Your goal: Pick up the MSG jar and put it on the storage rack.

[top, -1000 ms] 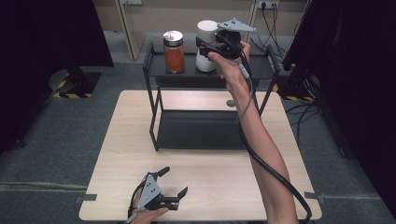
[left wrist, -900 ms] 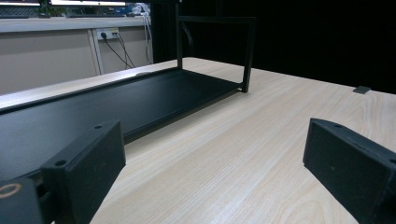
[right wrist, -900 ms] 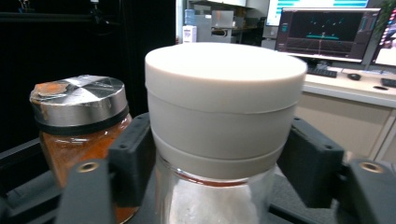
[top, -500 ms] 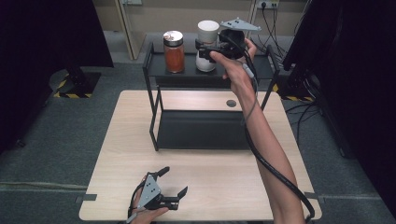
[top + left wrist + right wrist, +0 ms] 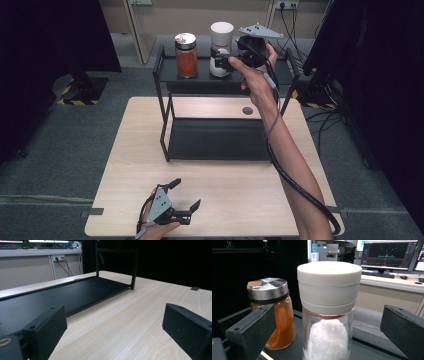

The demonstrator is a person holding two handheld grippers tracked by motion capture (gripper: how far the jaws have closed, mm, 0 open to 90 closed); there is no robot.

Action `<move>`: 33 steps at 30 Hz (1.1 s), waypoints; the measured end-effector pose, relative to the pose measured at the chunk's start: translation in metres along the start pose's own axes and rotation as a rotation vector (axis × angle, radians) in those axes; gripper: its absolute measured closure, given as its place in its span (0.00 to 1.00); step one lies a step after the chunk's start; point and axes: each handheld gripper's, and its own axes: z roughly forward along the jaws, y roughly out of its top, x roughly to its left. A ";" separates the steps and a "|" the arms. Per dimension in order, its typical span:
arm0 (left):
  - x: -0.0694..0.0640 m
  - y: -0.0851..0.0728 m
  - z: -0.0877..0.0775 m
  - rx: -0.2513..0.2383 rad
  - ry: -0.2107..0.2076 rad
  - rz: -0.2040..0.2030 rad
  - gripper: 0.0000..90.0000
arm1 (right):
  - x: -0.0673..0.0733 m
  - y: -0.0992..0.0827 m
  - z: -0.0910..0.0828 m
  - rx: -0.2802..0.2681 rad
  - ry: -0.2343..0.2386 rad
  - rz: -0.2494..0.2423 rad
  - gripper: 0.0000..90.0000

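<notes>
White-lidded jar (image 5: 329,312) stands between right claw's (image 5: 329,332) just-opened jaws.

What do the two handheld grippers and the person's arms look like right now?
Both are black. The left gripper and right gripper each carry a grey three-cornered plate on top. Their jaws are flat, blocky black pads with small holes, as both gripper views show. A thick black cable trails from the right gripper along the forearm. The forearms are bare, with no sleeves in view.
</notes>
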 end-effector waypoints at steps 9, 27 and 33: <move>0.000 0.000 0.001 0.005 0.002 -0.001 0.06 | -0.007 -0.010 -0.007 0.002 0.028 0.015 0.00; 0.000 -0.001 0.000 0.002 0.007 -0.002 0.06 | -0.014 -0.045 -0.033 -0.044 0.079 0.006 0.00; 0.000 -0.001 0.001 0.005 0.007 -0.003 0.06 | -0.020 -0.057 -0.044 -0.047 0.106 -0.006 0.00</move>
